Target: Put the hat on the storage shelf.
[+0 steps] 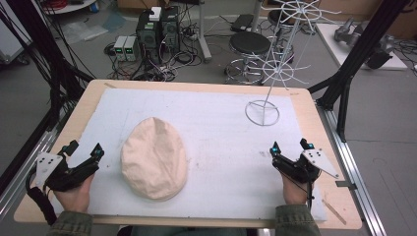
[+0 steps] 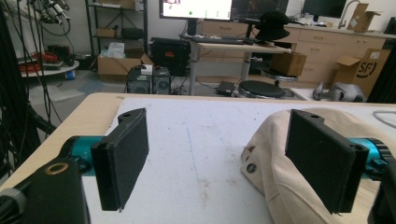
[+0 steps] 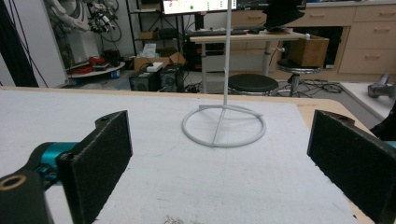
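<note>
A beige flat cap (image 1: 153, 158) lies on the white mat, left of centre. In the left gripper view the cap (image 2: 275, 158) sits behind the right jaw, with a small snap at its edge. My left gripper (image 1: 84, 150) rests at the table's left front, open, just left of the cap. Its jaws (image 2: 224, 163) stand wide apart with nothing between them. A white wire rack (image 1: 282, 54) stands on a ring base (image 1: 262, 112) at the back right. My right gripper (image 1: 292, 146) is open at the right front, and the ring base (image 3: 223, 124) lies ahead of it.
The white mat (image 1: 216, 142) covers most of the wooden table (image 1: 105, 88). Black frame posts (image 1: 354, 59) rise at both sides. Behind the table are computer towers (image 1: 157, 29), cables and a stool (image 1: 250, 44) on the floor.
</note>
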Demonstrator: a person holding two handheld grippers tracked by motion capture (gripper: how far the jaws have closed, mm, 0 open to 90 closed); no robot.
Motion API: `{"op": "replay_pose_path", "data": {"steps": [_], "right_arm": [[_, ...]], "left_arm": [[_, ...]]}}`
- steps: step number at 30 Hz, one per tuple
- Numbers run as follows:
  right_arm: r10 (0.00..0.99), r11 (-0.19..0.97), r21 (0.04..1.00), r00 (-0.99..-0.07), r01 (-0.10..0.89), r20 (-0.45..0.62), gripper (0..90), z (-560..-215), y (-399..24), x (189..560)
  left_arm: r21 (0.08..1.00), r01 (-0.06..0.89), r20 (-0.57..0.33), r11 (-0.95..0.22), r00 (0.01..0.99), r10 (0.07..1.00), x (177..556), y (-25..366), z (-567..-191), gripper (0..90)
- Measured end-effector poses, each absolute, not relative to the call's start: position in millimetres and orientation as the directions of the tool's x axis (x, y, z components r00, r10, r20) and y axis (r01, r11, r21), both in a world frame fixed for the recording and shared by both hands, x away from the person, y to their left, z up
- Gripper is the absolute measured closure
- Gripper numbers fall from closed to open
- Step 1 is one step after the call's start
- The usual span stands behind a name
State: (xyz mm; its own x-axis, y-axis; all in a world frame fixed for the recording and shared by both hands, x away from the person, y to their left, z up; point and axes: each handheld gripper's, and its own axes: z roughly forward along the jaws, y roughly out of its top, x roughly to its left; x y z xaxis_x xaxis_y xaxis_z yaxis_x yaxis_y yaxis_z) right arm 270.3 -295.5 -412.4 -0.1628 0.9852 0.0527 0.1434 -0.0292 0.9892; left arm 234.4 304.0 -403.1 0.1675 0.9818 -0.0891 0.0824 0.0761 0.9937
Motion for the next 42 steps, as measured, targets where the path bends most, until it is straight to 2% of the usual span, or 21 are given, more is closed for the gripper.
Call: {"op": "replay_pose_path", "data": {"steps": [9,24,42], "right_arm": [[0.985,-0.025,0.989,-0.168,0.146,0.050,5.7,-412.5,-295.6,270.4],[0.985,-0.025,0.989,-0.168,0.147,0.049,5.7,-412.7,-295.7,270.4],[0.985,-0.026,0.989,-0.163,0.147,0.050,5.7,-412.8,-295.1,270.2]], "left_arm": [[0.991,0.113,-0.100,0.074,0.241,0.965,237.0,289.4,-399.8,21.8],[0.984,0.165,-0.107,0.065,0.257,0.960,240.2,279.3,-398.6,21.7],[0.953,0.300,-0.117,0.037,0.254,0.960,248.8,261.1,-407.2,20.9]]}}
